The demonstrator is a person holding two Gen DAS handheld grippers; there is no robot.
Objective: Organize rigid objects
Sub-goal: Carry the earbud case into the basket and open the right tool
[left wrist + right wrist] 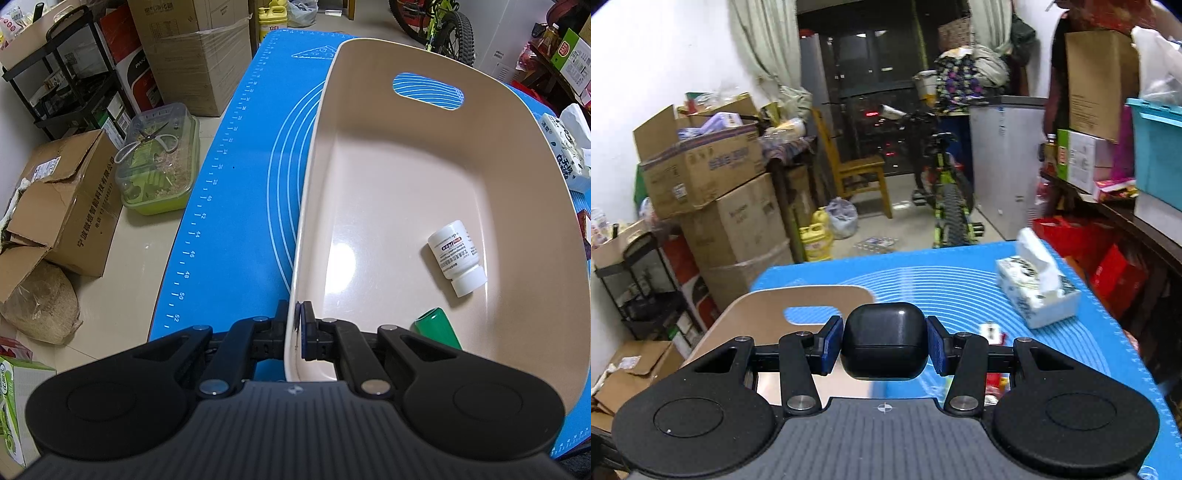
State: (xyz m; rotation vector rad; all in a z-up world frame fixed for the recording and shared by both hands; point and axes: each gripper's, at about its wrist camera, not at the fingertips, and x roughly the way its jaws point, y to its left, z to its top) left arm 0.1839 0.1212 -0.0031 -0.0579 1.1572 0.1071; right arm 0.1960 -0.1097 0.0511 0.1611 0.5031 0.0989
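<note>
- Blue mat [236, 206] covers the table, so the things have a soft, flat place to sit.
- Next comes the big beige tub [406, 177]. It sits on the mat with its open top up, and it looks like the place where the hard things get put away.
- The left gripper [300, 325] pinches the near wall of the tub. One finger is outside and one is inside, squeezed tight on the thin rim. I think it holds the tub so it will not slide.
- The tissue box [1036, 291] stands off to the right side of the mat, apart from the tub. It is soft, so maybe it does not go in.
- The right gripper [884, 341] is closed partway around a black case [884, 339]. The blue pads press on both of its sides. It is held up in the air, near the tub's right edge, likely so it can be dropped in.
- A white bottle [457, 257] lies on its side on the tub floor, by the right wall. It is already put away.
- A green tube [437, 328] lies in the near corner of the tub, partly hidden by the left gripper.
- Some small things lie on the mat past the right gripper. They are too blurry to name.
</note>
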